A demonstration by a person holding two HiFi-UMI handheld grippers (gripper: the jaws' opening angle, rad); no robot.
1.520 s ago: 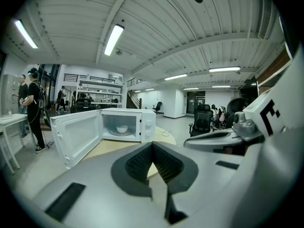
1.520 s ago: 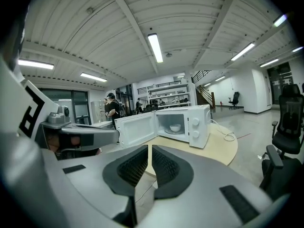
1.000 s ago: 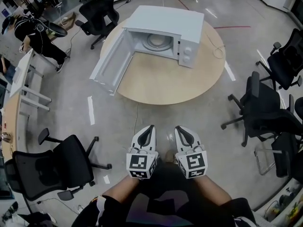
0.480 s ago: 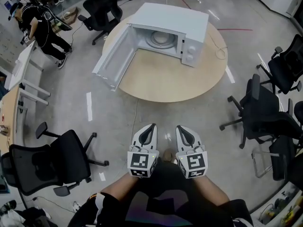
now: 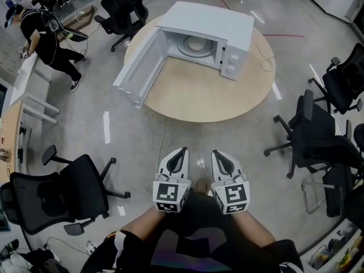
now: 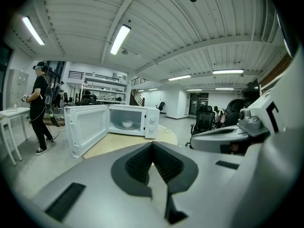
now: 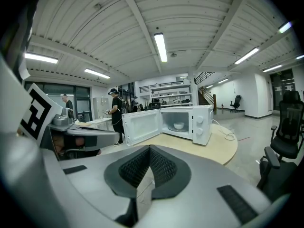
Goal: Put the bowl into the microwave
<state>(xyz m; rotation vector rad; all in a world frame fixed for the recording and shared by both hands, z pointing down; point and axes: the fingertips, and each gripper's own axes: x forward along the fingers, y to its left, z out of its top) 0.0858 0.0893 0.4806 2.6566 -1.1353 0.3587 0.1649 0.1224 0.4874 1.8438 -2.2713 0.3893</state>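
A white microwave (image 5: 202, 36) stands on a round wooden table (image 5: 199, 95), its door (image 5: 139, 73) swung wide open to the left. A small white bowl (image 5: 196, 45) sits on the turntable inside; it also shows as the bowl (image 6: 127, 124) and the bowl (image 7: 178, 126) in the two gripper views. My left gripper (image 5: 182, 151) and right gripper (image 5: 216, 153) hang side by side over the floor, well short of the table. Both are shut with nothing between the jaws.
Black office chairs stand at the left (image 5: 62, 195), the right (image 5: 318, 132) and behind the table (image 5: 122, 7). A person (image 5: 48, 30) stands at the upper left beside a desk (image 5: 17, 95). A white cable (image 5: 264, 61) lies looped on the table's right side.
The head view has shifted slightly, so the table and microwave sit a little higher and to the right. The person at the upper left has walked. Both grippers stay shut and still.
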